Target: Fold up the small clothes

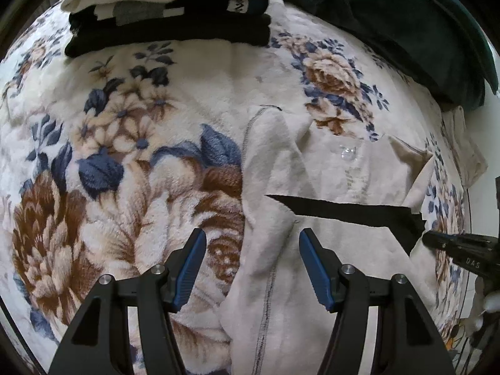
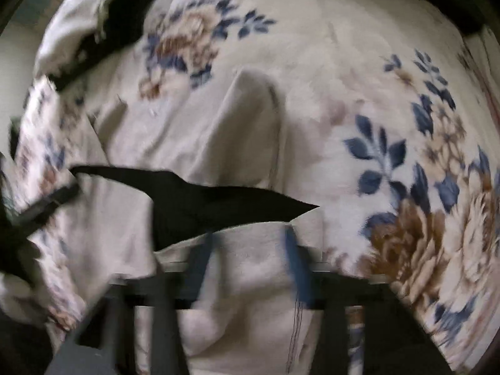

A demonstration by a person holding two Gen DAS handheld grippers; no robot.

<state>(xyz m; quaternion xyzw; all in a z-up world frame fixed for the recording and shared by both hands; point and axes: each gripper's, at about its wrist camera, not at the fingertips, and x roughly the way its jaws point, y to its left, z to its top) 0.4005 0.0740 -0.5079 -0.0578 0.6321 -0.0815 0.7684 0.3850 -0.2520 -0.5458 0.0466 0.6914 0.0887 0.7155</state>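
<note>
A cream garment (image 1: 328,172) lies rumpled on a floral blanket (image 1: 125,156), with a black band (image 1: 343,212) running across it. My left gripper (image 1: 252,234) hovers just above the garment's left part, its blue pads wide apart and nothing between them. My right gripper (image 1: 429,240) comes in from the right, its tip at the right end of the black band. The right wrist view is blurred by motion. There, cream cloth (image 2: 193,131) bunches up around my right gripper (image 2: 250,234), just below the black band (image 2: 218,200). It looks shut on the garment's edge.
A stack of folded black and white clothes (image 1: 168,22) sits at the far edge of the blanket. Dark green fabric (image 1: 390,22) is heaped at the far right. Another pale cloth (image 1: 468,156) hangs off the blanket's right edge.
</note>
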